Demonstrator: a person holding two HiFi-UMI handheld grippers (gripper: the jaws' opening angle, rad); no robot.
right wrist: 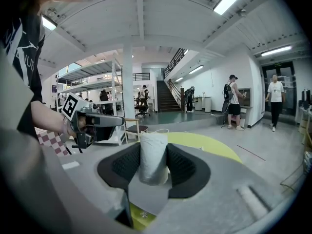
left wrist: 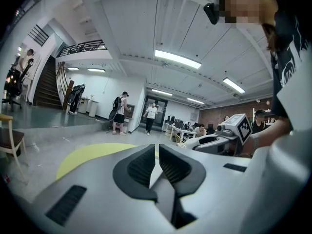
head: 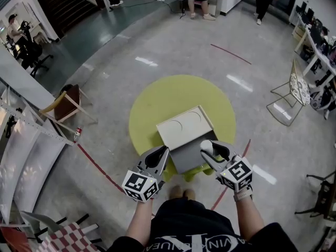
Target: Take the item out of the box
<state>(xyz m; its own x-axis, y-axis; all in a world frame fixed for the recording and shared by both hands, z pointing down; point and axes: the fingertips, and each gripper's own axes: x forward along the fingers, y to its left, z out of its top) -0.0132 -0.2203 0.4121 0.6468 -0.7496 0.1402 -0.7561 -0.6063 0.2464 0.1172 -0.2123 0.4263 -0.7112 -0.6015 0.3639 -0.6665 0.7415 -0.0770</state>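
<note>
Pale box (head: 181,126), white roll (right wrist: 153,155) (upright, gripped)

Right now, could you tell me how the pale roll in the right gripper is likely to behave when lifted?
The roll looks soft and cloth-like, so it may squash or sag where the right gripper pinches it. Held upright by one pinch, it is probably light. Set on end, it might tip.
</note>
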